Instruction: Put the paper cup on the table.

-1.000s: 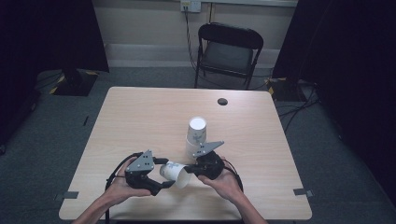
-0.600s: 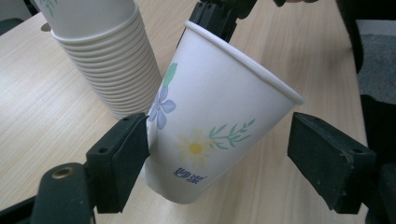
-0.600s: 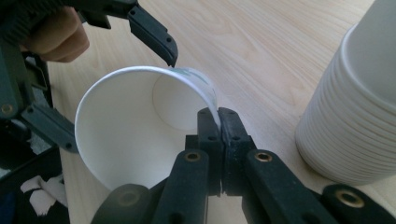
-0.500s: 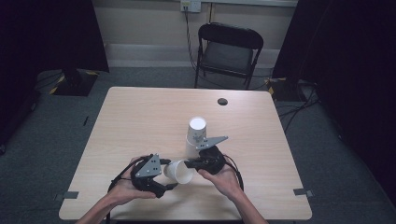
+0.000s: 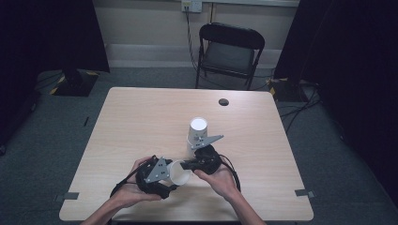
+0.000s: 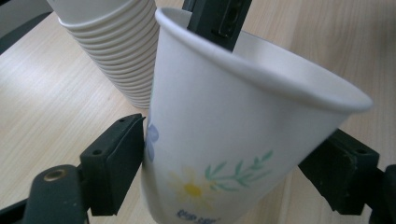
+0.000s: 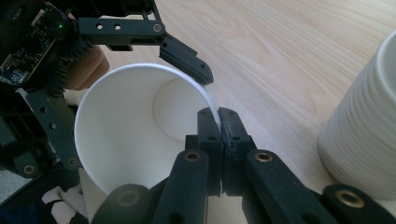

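Right now I have both hands working near the front edge of the desk [image 5: 141, 117], a little left of its middle. Most of the desktop behind and to either side lies bare, apart from a small dark round spot [image 5: 224, 101] toward the far right. Beyond the far edge stands one folding chair [image 5: 229, 51].

One loose paper cup [image 5: 177, 172] lies tipped between my two tools, its mouth facing the right one. The right hand-held gripper [image 7: 218, 123] is clamped tight on the cup's rim, one jaw inside the mouth and one outside. The left hand-held gripper [image 6: 233, 158] has just been opening its jaws; they now stand on either side of the cup's lower body, the left pad right at the wall, the right one a touch clear, so I count it as released. The cup carries a printed flower and green sprig.

Just behind the right tool stands one stack of cups [image 5: 197, 133], upright, close to the loose cup but apart from it.
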`<state>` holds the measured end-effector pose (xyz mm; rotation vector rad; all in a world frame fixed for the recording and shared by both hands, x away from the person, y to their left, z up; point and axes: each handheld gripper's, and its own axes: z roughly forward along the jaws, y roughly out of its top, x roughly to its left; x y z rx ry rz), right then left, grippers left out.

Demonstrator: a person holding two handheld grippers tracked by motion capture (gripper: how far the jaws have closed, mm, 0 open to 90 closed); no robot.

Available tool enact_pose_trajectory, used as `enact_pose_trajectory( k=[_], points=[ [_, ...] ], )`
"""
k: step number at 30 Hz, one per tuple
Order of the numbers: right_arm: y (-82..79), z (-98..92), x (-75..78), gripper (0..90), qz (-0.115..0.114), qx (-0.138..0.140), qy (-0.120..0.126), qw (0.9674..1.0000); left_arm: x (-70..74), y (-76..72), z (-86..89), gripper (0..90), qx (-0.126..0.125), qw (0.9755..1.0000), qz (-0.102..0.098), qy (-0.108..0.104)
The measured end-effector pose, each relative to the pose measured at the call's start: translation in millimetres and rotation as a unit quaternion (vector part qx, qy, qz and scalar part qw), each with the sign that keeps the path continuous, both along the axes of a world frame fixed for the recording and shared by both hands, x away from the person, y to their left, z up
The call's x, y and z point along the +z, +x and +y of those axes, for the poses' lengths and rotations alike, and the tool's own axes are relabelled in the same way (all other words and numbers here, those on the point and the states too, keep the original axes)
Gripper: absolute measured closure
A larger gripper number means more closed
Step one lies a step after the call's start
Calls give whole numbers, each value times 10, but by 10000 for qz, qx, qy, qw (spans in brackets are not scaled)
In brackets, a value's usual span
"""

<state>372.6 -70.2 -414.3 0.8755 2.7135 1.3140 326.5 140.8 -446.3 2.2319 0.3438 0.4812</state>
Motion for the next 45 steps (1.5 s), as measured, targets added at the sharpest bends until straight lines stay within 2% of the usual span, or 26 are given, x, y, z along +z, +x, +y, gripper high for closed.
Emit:
enact_pose_trajectory(
  k=[4, 5, 7, 8, 9, 10, 12, 16, 19, 21, 23, 25, 27, 28, 31, 37, 38, 41, 45],
  points=[
    [6, 15, 12, 888, 6, -23, 26, 10000, 8, 8, 32, 204, 50, 9998, 73, -163],
    [9, 14, 14, 885, -8, -17, 49, 10000, 13, 17, 44, 204, 74, 9996, 126, -242],
    [10, 14, 21, 872, -85, -47, 162, 9998, 16, 47, 74, 218, 104, 9981, 388, -461],
    [8, 15, 23, 866, -112, -65, 206, 9997, 16, 47, 74, 221, 104, 9981, 388, -461],
    [3, 18, 25, 861, -162, -96, 232, 9996, 19, 63, 87, 223, 170, 9956, 586, -705],
    [3, 18, 25, 861, -162, -96, 232, 9996, 19, 63, 87, 224, 170, 9956, 586, -705],
    [-12, 19, 53, 852, -330, -136, 365, 9987, 31, 92, 114, 226, 173, 9924, 797, -919],
    [-22, 16, 57, 848, -458, -212, 532, 9973, 58, 111, 145, 230, 244, 9874, 1019, -1184],
    [-20, 24, 52, 853, -460, -237, 556, 9971, 61, 104, 152, 231, 272, 9879, 987, -1163],
    [-2, 44, 41, 866, -279, -304, 571, 9975, 52, 76, 141, 239, 300, 9915, 751, -1015],
    [3, 53, 34, 870, -231, -339, 530, 9978, 44, 66, 131, 246, 302, 9924, 696, -971],
    [20, 68, 21, 874, -70, -415, 462, 9980, 38, 66, 134, 246, 328, 9932, 637, -917],
    [28, 73, 13, 875, -19, -455, 406, 9981, 45, 64, 133, 244, 339, 9928, 602, -978],
    [32, 79, 5, 875, 6, -472, 360, 9982, 54, 61, 129, 242, 343, 9935, 563, -927],
    [40, 99, -6, 874, 48, -465, 320, 9984, 58, 48, 117, 234, 362, 9934, 522, -954],
    [27, 141, -20, 866, 44, -451, 181, 9988, 81, 32, 123, 218, 400, 9929, 480, -1010],
    [29, 147, -26, 866, 71, -452, 166, 9988, 89, 28, 124, 221, 374, 9938, 437, -950],
    [15, 182, -41, 864, 43, -415, 48, 9991, 91, 22, 109, 226, 334, 9944, 431, -911],
    [10, 198, -46, 867, 49, -405, 48, 9992, 82, 13, 93, 232, 338, 9945, 432, -893]
  ],
)
